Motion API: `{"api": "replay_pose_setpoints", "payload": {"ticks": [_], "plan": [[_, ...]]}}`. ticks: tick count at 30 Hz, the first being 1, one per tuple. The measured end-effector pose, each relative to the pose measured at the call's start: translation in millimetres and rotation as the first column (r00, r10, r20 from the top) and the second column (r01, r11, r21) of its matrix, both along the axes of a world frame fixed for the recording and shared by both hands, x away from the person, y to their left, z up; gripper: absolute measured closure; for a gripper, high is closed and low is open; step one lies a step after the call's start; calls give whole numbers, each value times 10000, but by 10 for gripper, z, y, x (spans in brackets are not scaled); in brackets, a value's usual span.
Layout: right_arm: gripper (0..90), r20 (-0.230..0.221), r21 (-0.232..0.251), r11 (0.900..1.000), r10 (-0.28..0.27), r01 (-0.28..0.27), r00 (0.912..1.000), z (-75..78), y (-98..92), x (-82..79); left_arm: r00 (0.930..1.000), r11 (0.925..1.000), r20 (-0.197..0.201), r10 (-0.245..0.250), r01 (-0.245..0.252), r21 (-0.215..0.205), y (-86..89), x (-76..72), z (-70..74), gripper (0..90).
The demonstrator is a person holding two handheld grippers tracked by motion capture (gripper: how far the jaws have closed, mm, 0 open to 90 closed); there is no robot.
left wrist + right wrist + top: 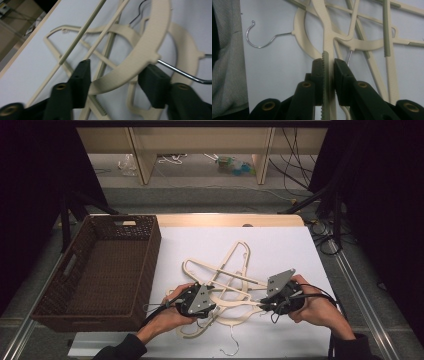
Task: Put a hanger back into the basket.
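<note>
Several cream plastic hangers (231,279) with wire hooks lie tangled on the white tabletop (285,245). My left gripper (212,304) is at the tangle's near left. In the left gripper view it (117,80) is open, and the curved arm of a hanger (147,50) passes between its jaws, with that hanger's wire hook (182,72) running off to the right. My right gripper (262,304) is at the near right of the tangle. In the right gripper view it (328,75) is shut on a straight hanger arm (328,45) with a ribbed grey-green strip.
A brown wicker basket (150,270) with nothing in it stands on the left of the table. One loose wire hook (231,345) points toward the near edge. Beyond the wooden far edge (225,220) are shelf legs and floor cables. A checked sleeve (224,50) borders the right gripper view.
</note>
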State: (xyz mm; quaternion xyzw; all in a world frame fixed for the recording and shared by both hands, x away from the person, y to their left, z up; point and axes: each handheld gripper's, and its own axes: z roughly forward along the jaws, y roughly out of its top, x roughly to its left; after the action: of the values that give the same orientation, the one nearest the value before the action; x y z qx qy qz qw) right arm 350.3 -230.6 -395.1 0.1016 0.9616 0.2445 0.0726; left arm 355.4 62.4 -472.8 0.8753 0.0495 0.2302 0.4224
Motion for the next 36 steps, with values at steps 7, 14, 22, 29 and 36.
{"api": "replay_pose_setpoints", "payload": {"ticks": [7,14,22,29,36], "plan": [[796,-62,265,9995,148,-146,9999,-9,-137,29,9954,9958,265,-918,919,-15,-66,45,135,613],[800,-179,503,9987,136,-127,9997,6,-261,58,9922,9924,217,-1227,1227,9,-116,94,281,686],[578,6,1185,9853,-1236,1227,9923,94,-365,80,9923,9927,284,-1203,1204,1,-156,109,426,751],[470,590,2467,9508,-2076,1873,9764,282,-357,56,9958,9954,-243,-885,876,-377,-161,137,583,776],[452,1064,3008,9433,-1799,1408,9779,408,-251,-21,9950,9928,-832,-544,450,-1111,-108,153,785,817]]}}
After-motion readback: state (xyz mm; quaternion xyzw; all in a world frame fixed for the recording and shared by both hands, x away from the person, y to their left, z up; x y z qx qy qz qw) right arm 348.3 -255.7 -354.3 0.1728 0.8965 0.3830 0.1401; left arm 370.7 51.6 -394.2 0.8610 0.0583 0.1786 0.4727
